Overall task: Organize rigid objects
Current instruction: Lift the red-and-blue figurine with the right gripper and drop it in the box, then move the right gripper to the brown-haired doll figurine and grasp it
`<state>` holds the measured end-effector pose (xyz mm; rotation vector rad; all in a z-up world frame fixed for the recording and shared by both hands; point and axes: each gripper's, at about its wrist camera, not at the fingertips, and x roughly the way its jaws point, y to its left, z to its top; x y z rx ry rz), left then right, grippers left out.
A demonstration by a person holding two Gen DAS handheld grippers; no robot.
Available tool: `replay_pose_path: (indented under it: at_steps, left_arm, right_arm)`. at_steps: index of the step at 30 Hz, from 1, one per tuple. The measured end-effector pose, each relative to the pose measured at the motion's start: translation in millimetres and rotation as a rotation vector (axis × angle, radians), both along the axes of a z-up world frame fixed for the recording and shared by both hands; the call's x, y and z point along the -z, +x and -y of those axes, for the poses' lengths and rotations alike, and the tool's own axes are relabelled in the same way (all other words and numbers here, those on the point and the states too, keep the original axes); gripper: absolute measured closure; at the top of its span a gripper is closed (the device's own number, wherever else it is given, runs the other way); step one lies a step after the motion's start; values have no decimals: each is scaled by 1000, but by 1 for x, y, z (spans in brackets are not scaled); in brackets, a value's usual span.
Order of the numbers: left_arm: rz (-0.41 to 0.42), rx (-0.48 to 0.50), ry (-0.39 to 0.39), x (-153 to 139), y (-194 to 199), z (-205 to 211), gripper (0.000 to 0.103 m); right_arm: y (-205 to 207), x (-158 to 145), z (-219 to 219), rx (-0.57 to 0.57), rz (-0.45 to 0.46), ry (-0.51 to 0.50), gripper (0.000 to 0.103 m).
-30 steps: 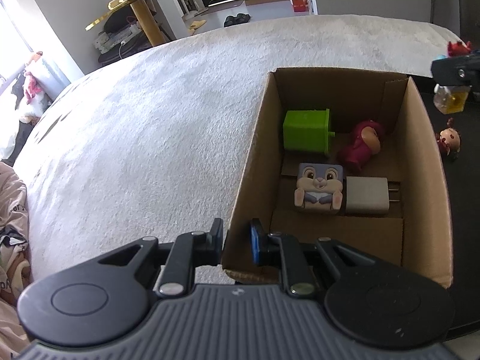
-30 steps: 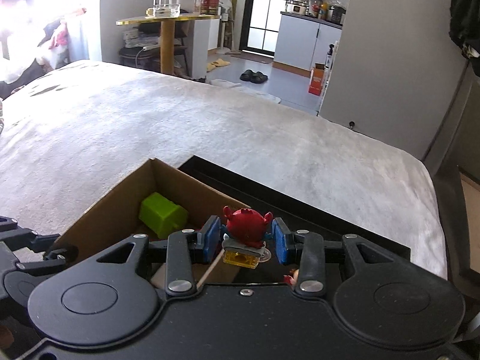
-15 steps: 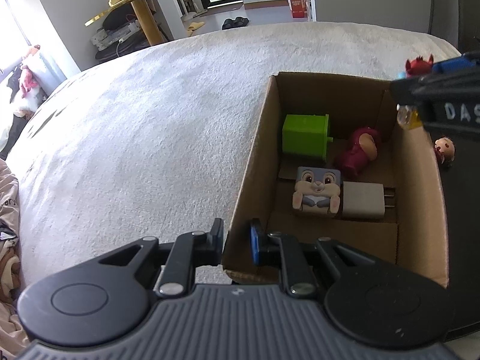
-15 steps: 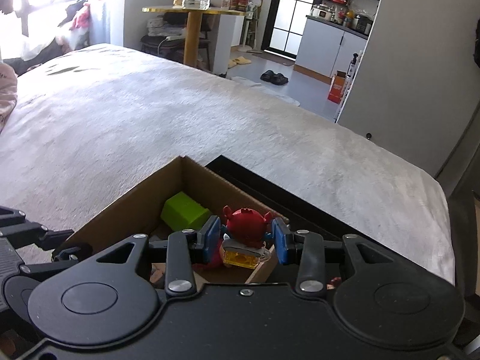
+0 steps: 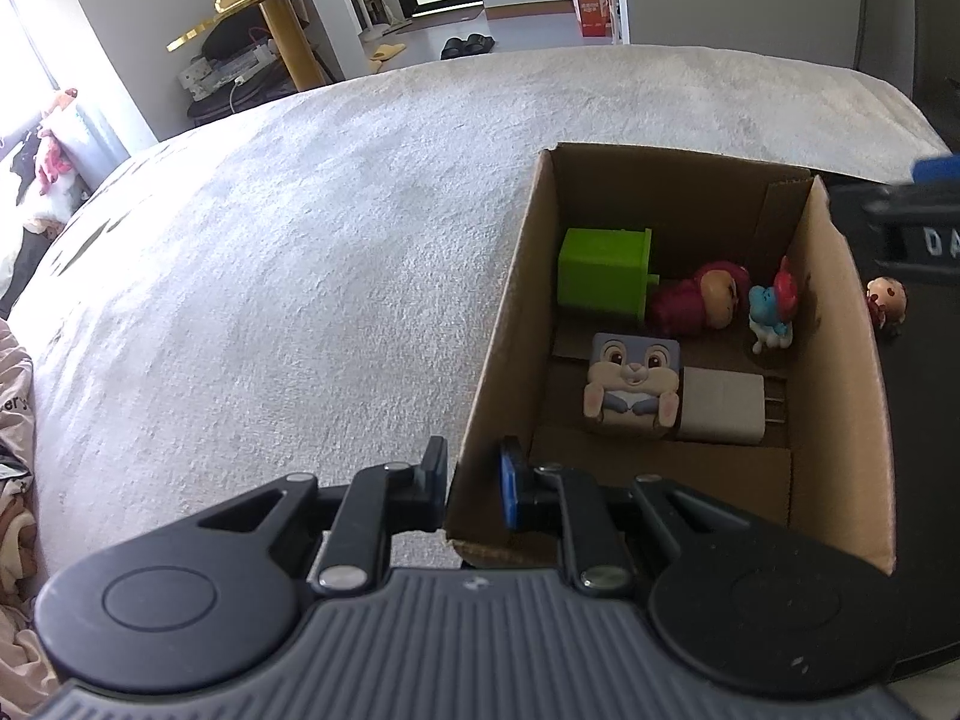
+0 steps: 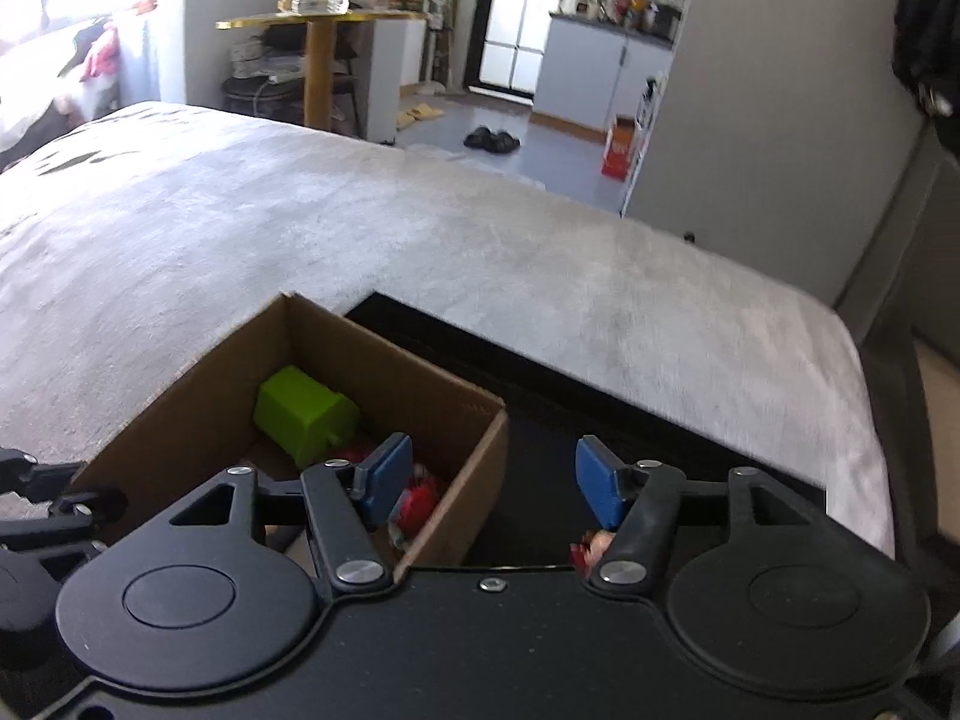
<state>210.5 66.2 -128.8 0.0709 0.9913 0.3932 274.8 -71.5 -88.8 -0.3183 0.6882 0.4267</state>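
Note:
A cardboard box (image 5: 498, 348) sits on the white blanket. My left gripper (image 5: 474, 477) is shut on its near left wall. Inside lie a green block (image 5: 603, 273), a pink figure (image 5: 696, 297), a bunny cube (image 5: 633, 381), a white charger (image 5: 723, 408) and a red-and-blue crab figure (image 5: 774, 306) by the right wall. My right gripper (image 6: 492, 480) is open and empty above the box's right wall (image 6: 480, 468); the crab figure (image 6: 417, 504) shows below its left finger. A small doll (image 5: 887, 300) stands on the black tray outside the box.
The black tray (image 6: 600, 420) lies right of the box on the blanket (image 5: 270, 276). The blanket's edge drops off at the far right. A gold side table (image 6: 318, 60) with a glass jar stands beyond the bed.
My right gripper carried the crab figure over the box, opened and let it go; the figure now rests inside by the right wall. The left gripper kept its hold on the box.

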Motion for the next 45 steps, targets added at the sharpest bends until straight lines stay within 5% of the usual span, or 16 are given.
replay_pose_path:
  at_steps: [20,45]
  left_arm:
    - [-21,16,61,2,3,10,86]
    - [-47,6,97,5,6,14,86]
  right_arm:
    - [2,36,65,98,-54,16,42]
    - [48,81,60,22,-131,-55,34]
